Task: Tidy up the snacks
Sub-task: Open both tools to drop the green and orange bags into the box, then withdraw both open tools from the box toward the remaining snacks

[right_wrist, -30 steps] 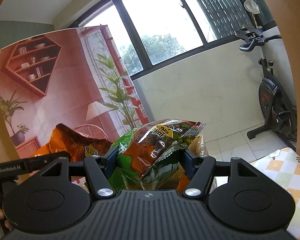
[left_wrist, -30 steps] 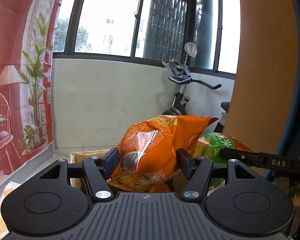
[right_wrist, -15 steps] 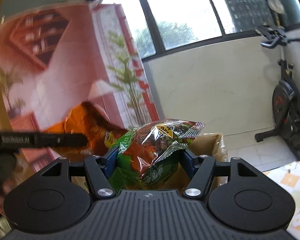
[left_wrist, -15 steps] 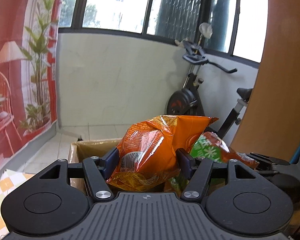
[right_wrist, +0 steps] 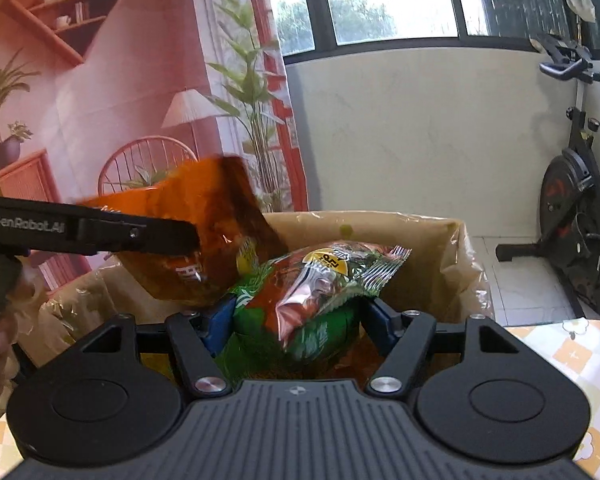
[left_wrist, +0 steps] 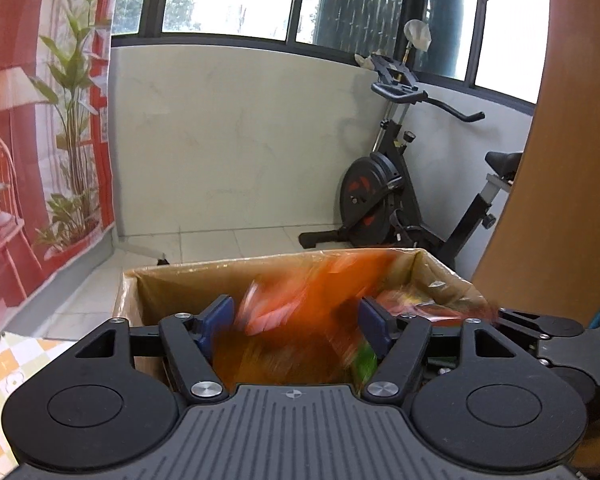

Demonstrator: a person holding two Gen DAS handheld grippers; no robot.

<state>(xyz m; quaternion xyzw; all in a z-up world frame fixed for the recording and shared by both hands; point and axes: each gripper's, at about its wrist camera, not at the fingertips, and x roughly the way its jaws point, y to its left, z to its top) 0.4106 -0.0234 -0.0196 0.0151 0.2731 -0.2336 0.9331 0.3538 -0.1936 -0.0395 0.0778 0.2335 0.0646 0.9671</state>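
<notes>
Both snack bags are held over the open cardboard box [left_wrist: 260,276], evidently so that they can be let go straight into it and gathered in one place. The left gripper [left_wrist: 296,320] is aimed down at the near half of the box, and the orange snack bag [left_wrist: 300,320] between its blue pads is smeared by motion. The jaws have just been opening, with a sliver of space visible beside the left pad, so the bag is judged to be slipping free rather than pinched.

In the right wrist view, the green and red snack bag [right_wrist: 320,292] lies between the pads of the right gripper [right_wrist: 300,320], above the box's clear liner [right_wrist: 456,264]. These jaws have also just been opening; a gap is seen at the right pad, so the grip is judged released, though contact on the left side cannot be ruled out.

Compared with a second ago, both bags were squeezed firmly and held higher, with only a corner of the box showing. Both cameras are now tipped lower, and the box's interior fills the middle of each view. An exercise bike [left_wrist: 400,192] stands on the far right.
</notes>
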